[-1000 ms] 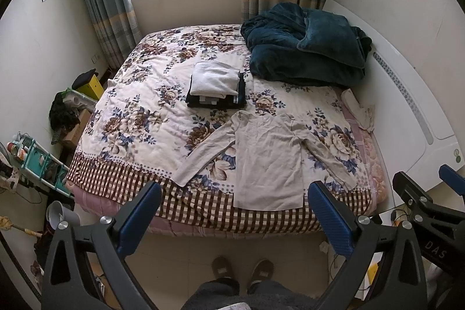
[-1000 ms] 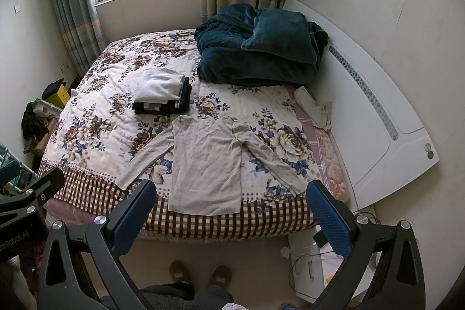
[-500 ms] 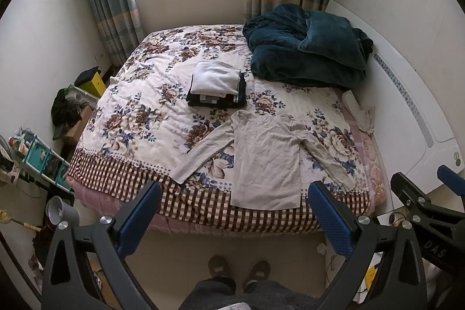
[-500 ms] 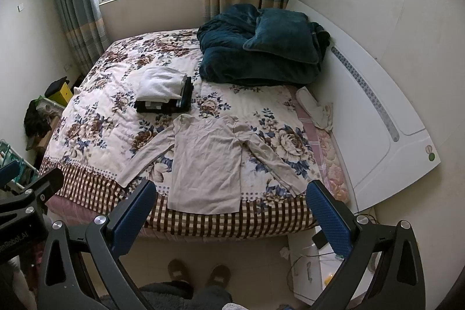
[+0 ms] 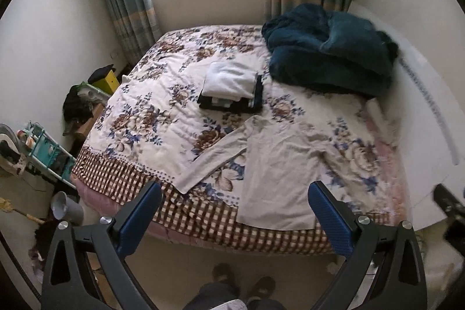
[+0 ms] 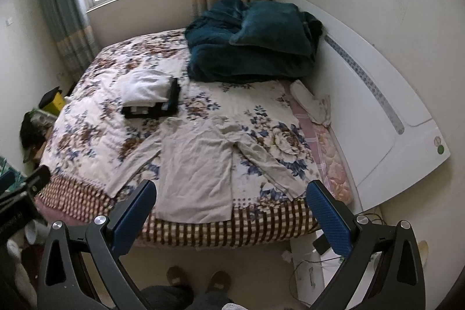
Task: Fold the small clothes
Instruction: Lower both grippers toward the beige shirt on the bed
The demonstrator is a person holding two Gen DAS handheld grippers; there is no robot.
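Note:
A beige long-sleeved shirt (image 5: 276,164) (image 6: 197,161) lies flat on the floral bed, sleeves spread, hem at the near checked edge. Behind it sits a stack of folded clothes (image 5: 231,89) (image 6: 149,96), white on top of black. My left gripper (image 5: 232,218) hovers open in front of the bed's near edge, above the floor, holding nothing. Held at the same height, my right gripper (image 6: 231,218) is open and empty too. Both are well short of the shirt.
A dark teal blanket (image 5: 328,48) is heaped at the bed's far right by the white headboard (image 6: 377,106). A white slipper (image 6: 308,103) lies at the bed's right edge. Clutter, a rack (image 5: 49,150) and a grey bucket (image 5: 65,209) stand left. The person's feet (image 5: 244,279) are below.
Both grippers have moved forward and slightly lower toward the bed, so the shirt and the bed's near edge appear closer. Both stay open; nothing on the bed has moved.

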